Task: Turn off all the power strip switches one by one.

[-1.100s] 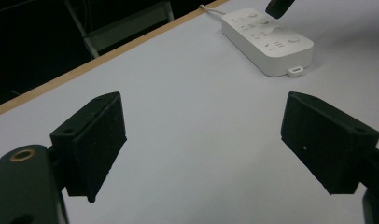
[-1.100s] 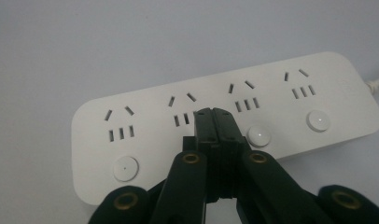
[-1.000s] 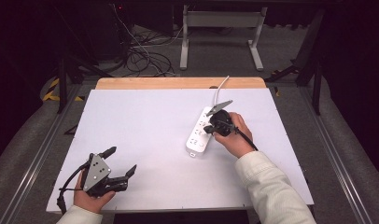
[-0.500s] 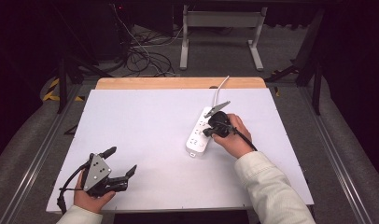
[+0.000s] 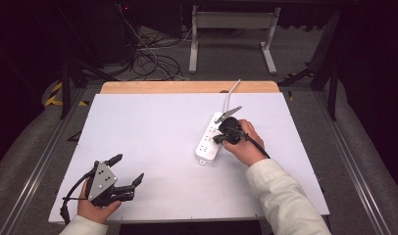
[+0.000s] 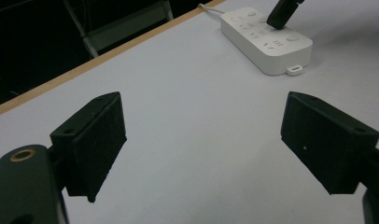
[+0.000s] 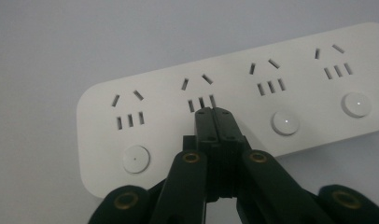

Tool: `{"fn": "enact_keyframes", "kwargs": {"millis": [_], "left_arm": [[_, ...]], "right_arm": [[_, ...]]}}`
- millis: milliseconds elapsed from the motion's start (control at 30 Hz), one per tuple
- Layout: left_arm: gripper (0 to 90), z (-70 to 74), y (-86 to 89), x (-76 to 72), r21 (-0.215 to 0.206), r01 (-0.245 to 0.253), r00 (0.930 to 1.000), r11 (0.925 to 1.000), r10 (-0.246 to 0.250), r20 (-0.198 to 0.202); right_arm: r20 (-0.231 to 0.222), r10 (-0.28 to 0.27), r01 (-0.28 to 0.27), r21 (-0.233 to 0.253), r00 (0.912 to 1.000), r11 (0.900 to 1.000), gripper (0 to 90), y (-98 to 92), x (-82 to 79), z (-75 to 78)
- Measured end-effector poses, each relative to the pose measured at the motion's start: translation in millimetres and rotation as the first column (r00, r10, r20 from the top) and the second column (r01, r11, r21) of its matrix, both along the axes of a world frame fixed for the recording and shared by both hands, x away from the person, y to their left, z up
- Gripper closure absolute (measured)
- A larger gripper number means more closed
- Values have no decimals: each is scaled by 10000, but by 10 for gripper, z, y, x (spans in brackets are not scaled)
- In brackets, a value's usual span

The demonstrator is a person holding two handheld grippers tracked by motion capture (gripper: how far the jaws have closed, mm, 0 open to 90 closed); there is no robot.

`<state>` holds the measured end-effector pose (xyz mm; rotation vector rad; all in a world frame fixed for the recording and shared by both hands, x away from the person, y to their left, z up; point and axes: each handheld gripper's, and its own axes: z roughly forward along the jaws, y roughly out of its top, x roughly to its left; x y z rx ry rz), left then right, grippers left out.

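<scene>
A white power strip (image 5: 210, 138) with several sockets and round buttons lies right of the table's middle; its cord (image 5: 230, 98) runs to the far edge. My right gripper (image 5: 222, 136) is shut with nothing between its jaws, tips pressed down on the power strip (image 7: 234, 88) just below the second socket (image 7: 199, 93), where a round button would sit. A round button (image 7: 285, 123) lies to its right. My left gripper (image 5: 126, 172) rests open near the front left corner. In the left gripper view the power strip (image 6: 267, 39) sits far ahead, with the right gripper (image 6: 283, 11) on it.
The white table (image 5: 148, 137) has a wooden strip (image 5: 187, 87) along its far edge. Beyond it are tangled cables (image 5: 153, 61) on the floor and a metal stand (image 5: 231, 34).
The right gripper has shifted slightly along the power strip toward the near end and stays pressed on it. The left gripper has not moved.
</scene>
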<state>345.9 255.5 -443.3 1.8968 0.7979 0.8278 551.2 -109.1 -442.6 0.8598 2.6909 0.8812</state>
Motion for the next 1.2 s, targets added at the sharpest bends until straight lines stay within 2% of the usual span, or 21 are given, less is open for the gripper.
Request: {"fn": "enact_keyframes", "kwargs": {"millis": [100,200,433,467,500,533,567,633,667,867,1200], "left_arm": [[146,-1,-3,0,5,4,10000,10000,-4,-5],[146,-2,-5,-3,-15,8,10000,10000,-8,-28],[146,-1,-5,-3,-19,0,10000,10000,0,-19],[146,-1,-3,-2,-33,-7,10000,10000,7,0],[145,0,0,1,-29,-2,10000,10000,2,-4],[145,-2,1,2,-43,6,10000,10000,-6,-53],[146,-3,3,6,-36,0,10000,10000,0,-25],[146,-4,5,12,-17,-26,10000,10000,26,-25],[145,-3,6,14,-35,-25,10000,10000,25,-33],[145,-2,3,5,-66,-23,10000,10000,23,-42],[146,-2,6,8,-71,-35,10000,10000,34,-28]], "right_arm": [[-254,-200,206,218,9995,9996,900,-17,16,-5],[-77,-206,206,73,9998,9998,900,-3,-2,-6],[-271,-309,314,204,9992,9993,900,-17,11,-20],[-61,-148,149,86,9999,9999,900,-6,1,-10],[328,-5,-3,233,9995,9997,900,-7,-19,22],[328,-5,-3,233,9995,9997,900,-7,-19,22],[605,10,-48,632,9982,9980,900,-17,-60,107],[735,6,-113,1456,9973,9893,900,-47,-84,217],[779,50,-173,1572,9970,9874,900,-55,-93,264],[1190,45,-200,1288,9929,9915,900,-59,-118,376],[1207,-34,-117,1242,9927,9922,900,-65,-99,384]]}}
